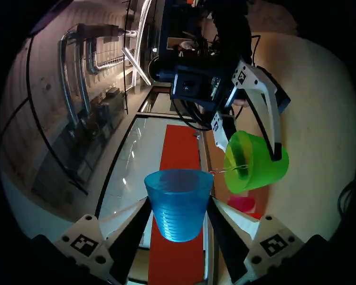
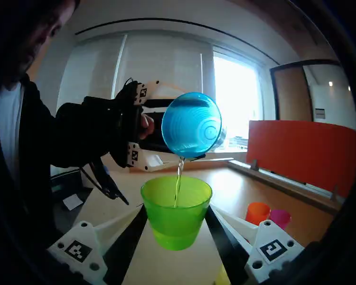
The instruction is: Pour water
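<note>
As water [image 2: 178, 183] pours, tongs [image 1: 179, 203] clamp blue cup [image 1: 178, 211].

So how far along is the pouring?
Midway. Done: the left gripper holds the blue cup, the right gripper the green cup, which has some water. In hand: a thin stream falls from blue into green. Left: finishing the pour; what remains in the blue cup is hidden.
</note>
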The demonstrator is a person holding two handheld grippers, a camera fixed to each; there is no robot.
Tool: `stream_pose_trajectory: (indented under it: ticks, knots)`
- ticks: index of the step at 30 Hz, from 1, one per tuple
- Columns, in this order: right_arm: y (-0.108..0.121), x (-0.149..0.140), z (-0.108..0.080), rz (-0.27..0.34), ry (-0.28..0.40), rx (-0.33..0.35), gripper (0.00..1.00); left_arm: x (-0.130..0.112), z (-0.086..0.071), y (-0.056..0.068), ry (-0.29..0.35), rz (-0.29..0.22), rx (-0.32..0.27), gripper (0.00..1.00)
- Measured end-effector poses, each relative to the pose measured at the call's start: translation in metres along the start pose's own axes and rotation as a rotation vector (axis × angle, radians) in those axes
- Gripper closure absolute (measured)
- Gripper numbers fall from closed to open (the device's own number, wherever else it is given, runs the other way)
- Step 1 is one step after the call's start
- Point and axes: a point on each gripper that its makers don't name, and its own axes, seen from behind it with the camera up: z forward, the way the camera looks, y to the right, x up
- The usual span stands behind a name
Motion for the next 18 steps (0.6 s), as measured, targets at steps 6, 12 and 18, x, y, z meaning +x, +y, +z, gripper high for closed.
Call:
stream_pose_trajectory:
  ticks: [6, 12, 18]
  knots:
    - [-0.0005, 0.0007, -0.001, -0.002, -0.001, 0.0, 0.14, 0.0, 0.0008, 0.0016, -0.002, 0.01, -0.004, 0.19]
    - [-0.0007, 0.001, -0.001, -0.003, -0.002, -0.001, 0.14, 0.0005, 0.0025, 0.0007, -0.001, 0.022, -0.003, 0.19]
    - [-0.0003, 0.0002, -0.0013, -0.005, -0.004, -0.002, 0.14, -0.0008, 0.0033, 0.0027, -0.003, 0.042, -0.009, 0.19]
